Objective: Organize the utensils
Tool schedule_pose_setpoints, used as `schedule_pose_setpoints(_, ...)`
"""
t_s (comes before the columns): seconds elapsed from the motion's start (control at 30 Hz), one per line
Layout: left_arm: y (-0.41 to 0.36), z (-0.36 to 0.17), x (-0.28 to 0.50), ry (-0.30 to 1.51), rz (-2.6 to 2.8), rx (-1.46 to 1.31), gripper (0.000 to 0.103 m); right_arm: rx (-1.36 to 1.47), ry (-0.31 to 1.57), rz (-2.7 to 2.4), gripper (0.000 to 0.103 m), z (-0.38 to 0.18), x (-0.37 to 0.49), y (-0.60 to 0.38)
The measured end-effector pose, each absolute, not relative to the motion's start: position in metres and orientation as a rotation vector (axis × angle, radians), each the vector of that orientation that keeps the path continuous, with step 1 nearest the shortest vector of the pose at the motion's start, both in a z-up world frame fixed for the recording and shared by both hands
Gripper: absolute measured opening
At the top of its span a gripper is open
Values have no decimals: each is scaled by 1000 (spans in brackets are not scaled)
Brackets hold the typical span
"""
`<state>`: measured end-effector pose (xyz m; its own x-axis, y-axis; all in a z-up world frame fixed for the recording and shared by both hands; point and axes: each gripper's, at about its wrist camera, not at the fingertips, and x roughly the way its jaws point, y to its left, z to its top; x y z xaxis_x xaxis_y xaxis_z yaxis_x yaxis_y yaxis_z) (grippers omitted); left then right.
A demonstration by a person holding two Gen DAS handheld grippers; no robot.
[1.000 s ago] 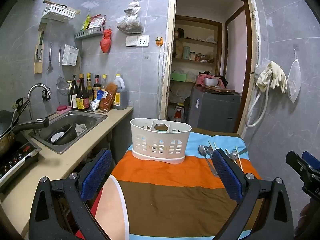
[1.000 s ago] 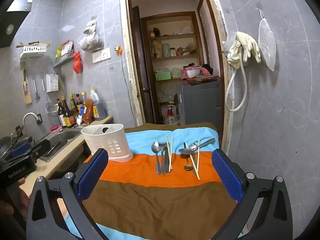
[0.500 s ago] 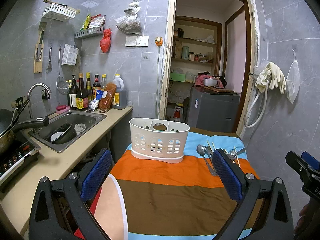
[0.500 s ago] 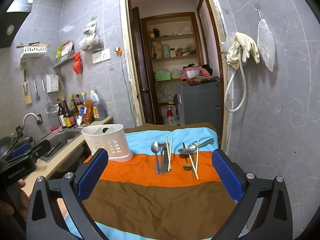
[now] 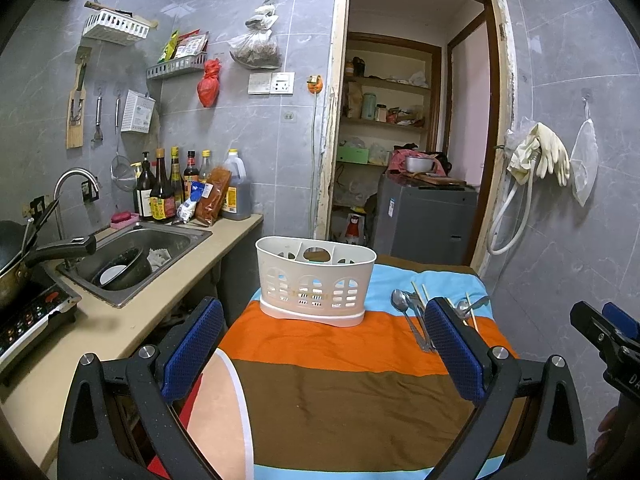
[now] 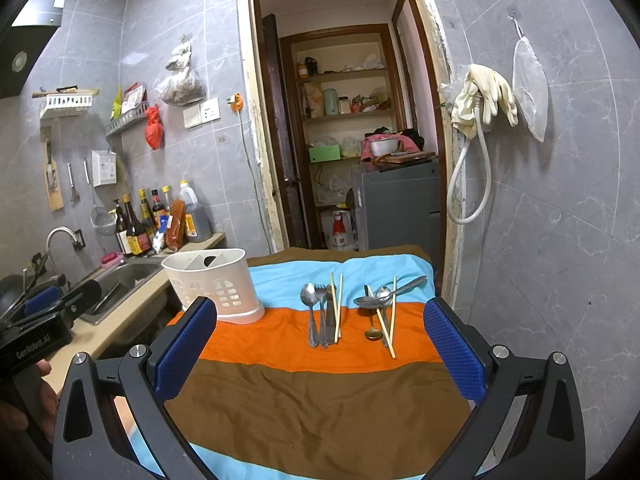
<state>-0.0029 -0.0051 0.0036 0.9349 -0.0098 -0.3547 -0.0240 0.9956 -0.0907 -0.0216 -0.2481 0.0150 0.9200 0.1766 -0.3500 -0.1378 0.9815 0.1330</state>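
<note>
A white slotted utensil caddy (image 5: 315, 280) stands on the striped cloth (image 5: 344, 392), and shows at left in the right wrist view (image 6: 214, 282). Right of it lie two loose groups of utensils: a spoon, fork, knife and chopsticks (image 6: 324, 312), and spoons with chopsticks (image 6: 382, 312). In the left wrist view the utensils (image 5: 416, 312) are partly hidden behind my right finger. My left gripper (image 5: 324, 354) is open and empty, held before the caddy. My right gripper (image 6: 320, 350) is open and empty, held short of the utensils.
A counter with a sink (image 5: 132, 256), bottles (image 5: 168, 188) and a stove (image 5: 28, 316) runs along the left. A doorway with a grey appliance (image 5: 428, 220) lies behind the table. A tiled wall with a hose and gloves (image 6: 480, 96) is close on the right.
Both grippers have shifted only slightly; the view drifts a little and the caddy and utensils sit marginally higher in frame. Nothing was picked up or released.
</note>
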Motion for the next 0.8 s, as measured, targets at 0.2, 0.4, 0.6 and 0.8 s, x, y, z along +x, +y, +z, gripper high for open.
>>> schedule_pose_setpoints(0.2,-5,3,-3,362,7,-93,99,108,369,162,103,15,-20,-248)
schedule_pose_setpoints(0.4,-5,3,-3,362,6,-93,99,105,372,164,103,14,-20,-246)
schedule_pose_setpoints(0.6,-5,2,-3,362,6,-93,99,106,372,163,103,14,-18,-245)
schedule_pose_setpoints(0.8,-5,2,-3,363,7,-93,99,106,372,163,103,13,-18,-245)
